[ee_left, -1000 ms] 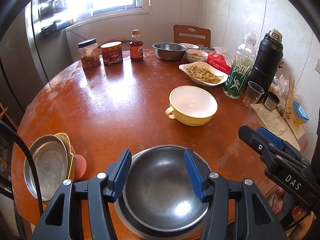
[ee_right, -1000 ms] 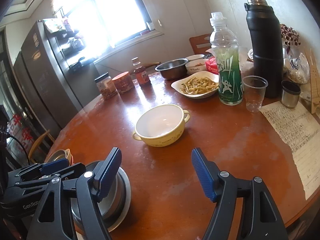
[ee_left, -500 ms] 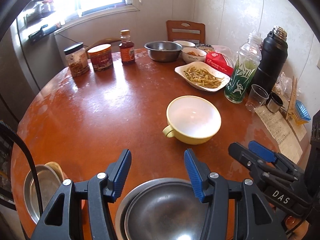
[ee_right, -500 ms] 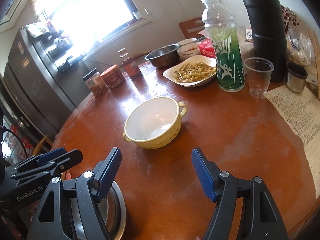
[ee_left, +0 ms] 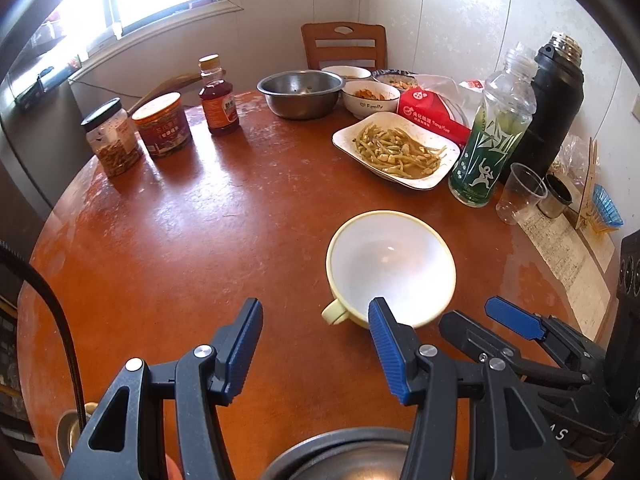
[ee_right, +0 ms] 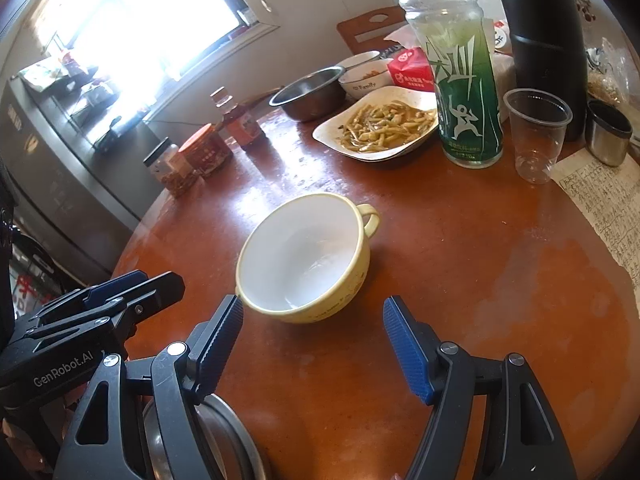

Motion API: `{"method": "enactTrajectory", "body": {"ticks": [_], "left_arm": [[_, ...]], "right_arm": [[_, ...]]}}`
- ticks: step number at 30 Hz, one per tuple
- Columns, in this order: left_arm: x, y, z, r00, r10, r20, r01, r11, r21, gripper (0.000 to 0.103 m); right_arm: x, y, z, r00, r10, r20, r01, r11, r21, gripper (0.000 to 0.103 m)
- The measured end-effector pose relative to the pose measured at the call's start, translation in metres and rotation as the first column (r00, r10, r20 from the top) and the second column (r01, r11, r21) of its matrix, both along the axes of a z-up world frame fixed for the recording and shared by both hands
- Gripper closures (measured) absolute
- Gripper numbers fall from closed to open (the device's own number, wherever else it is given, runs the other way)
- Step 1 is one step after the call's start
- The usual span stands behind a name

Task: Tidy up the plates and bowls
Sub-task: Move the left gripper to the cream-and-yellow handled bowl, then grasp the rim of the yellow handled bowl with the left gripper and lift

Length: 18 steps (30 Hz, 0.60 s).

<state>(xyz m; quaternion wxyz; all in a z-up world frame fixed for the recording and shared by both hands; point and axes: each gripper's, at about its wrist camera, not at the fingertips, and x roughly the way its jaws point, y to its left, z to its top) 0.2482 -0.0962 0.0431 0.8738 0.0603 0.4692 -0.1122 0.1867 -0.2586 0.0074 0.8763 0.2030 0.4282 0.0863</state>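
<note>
A: Bowl in focus: a pale yellow bowl [ee_left: 390, 268] with a glossy white inside and small loop handles is seen upright on the round, worn reddish-brown counter [ee_left: 200, 220].

B: And the tools?

A: The left tool [ee_left: 316, 348] is held with its ribbed blue pads spread wide, nothing between them; bare wood is seen in the gap. The yellow bowl lies just ahead and to the right of it.

B: The right one?

A: The right tool [ee_right: 312, 344] is likewise spread apart and empty, with the yellow bowl [ee_right: 306, 256] framed just beyond its fingertips. Contact cannot be confirmed; the left pad [ee_right: 218, 344] looks very near the rim.

B: Anything metallic nearby?

A: A stack of steel dishes [ee_left: 344, 456], dull grey and round, is cut off at the bottom edge under the left tool. The same stack [ee_right: 204, 436] is glimpsed behind the right tool's left finger.

B: Farther back?

A: A squarish white plate [ee_left: 396, 152] heaped with greenish bean strips is set near a green-labelled plastic bottle [ee_left: 490, 136]. A clear ribbed cup [ee_left: 520, 194] and a black flask [ee_left: 552, 96] are seen beside the bottle. A deep steel basin [ee_left: 300, 94] and a white ceramic bowl [ee_left: 370, 98] are placed at the far rim, and three jars [ee_left: 160, 124] at the left.
</note>
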Motion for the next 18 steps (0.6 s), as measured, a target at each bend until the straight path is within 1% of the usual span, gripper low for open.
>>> {"method": "enactTrajectory", "body": {"ticks": [3, 6, 10, 12, 17, 18], "left_arm": [[0.013, -0.003, -0.005, 1.000, -0.007, -0.007, 0.007, 1.000, 0.012, 0.048], [0.025, -0.007, -0.009, 1.000, -0.020, -0.017, 0.020, 1.000, 0.015, 0.048], [0.038, -0.013, -0.019, 0.998, -0.038, -0.042, 0.040, 0.998, 0.040, 0.048], [0.044, -0.015, -0.023, 0.998, -0.044, -0.047, 0.046, 0.998, 0.051, 0.048], [0.058, -0.017, -0.029, 0.997, -0.060, -0.050, 0.063, 0.995, 0.072, 0.048], [0.061, -0.019, -0.031, 0.996, -0.066, -0.057, 0.070, 0.995, 0.071, 0.048]], "right_arm": [[0.003, 0.000, -0.003, 1.000, -0.012, -0.012, 0.012, 1.000, 0.001, 0.029], [0.007, 0.000, -0.009, 0.999, -0.016, -0.034, 0.017, 1.000, 0.020, 0.029], [0.011, 0.001, -0.017, 0.998, -0.011, -0.061, 0.014, 0.999, 0.045, 0.029], [0.012, 0.002, -0.019, 0.998, -0.003, -0.059, 0.006, 0.999, 0.054, 0.029], [0.013, 0.003, -0.022, 0.999, -0.006, -0.044, 0.008, 0.999, 0.039, 0.029], [0.013, 0.003, -0.022, 0.999, -0.009, -0.039, 0.010, 0.999, 0.034, 0.032]]}}
